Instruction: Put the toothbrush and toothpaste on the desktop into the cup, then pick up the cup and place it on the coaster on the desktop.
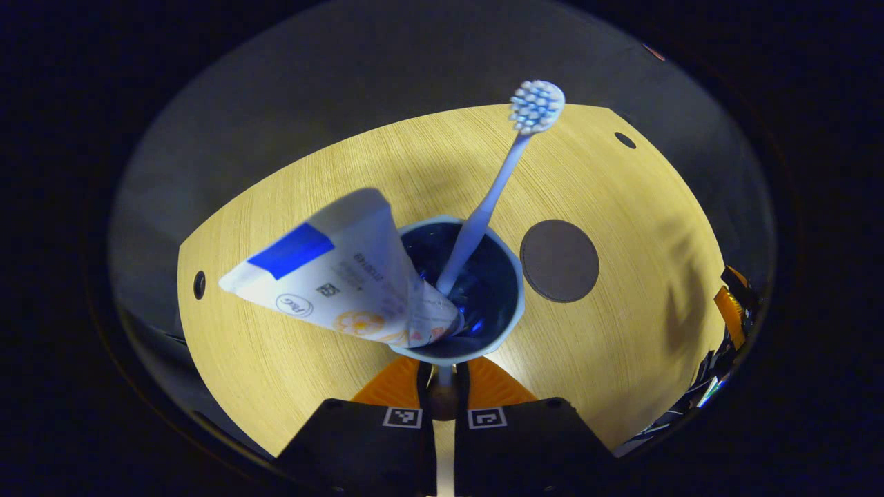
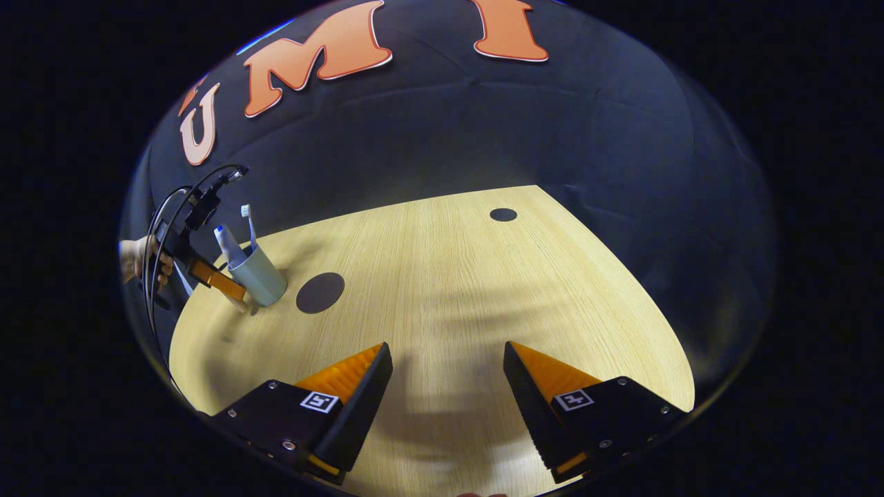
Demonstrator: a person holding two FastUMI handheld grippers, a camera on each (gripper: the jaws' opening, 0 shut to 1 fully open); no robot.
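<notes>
A pale blue cup (image 1: 507, 276) holds a white and blue toothpaste tube (image 1: 331, 276) leaning left and a toothbrush (image 1: 494, 193) standing with its bristle head up. My left gripper (image 1: 443, 376) is shut on the cup's near wall. A dark round coaster (image 1: 559, 260) lies on the wooden desktop (image 1: 621, 331) just right of the cup. In the right gripper view the cup (image 2: 259, 276) tilts in the left gripper (image 2: 221, 281), beside the coaster (image 2: 320, 292). My right gripper (image 2: 447, 366) is open over bare wood.
A hand (image 2: 141, 259) with cables holds the left gripper at the desk's edge. Small dark holes (image 1: 625, 140) (image 1: 199, 284) (image 2: 503, 215) sit near the desktop's corners. Dark cloth surrounds the desk.
</notes>
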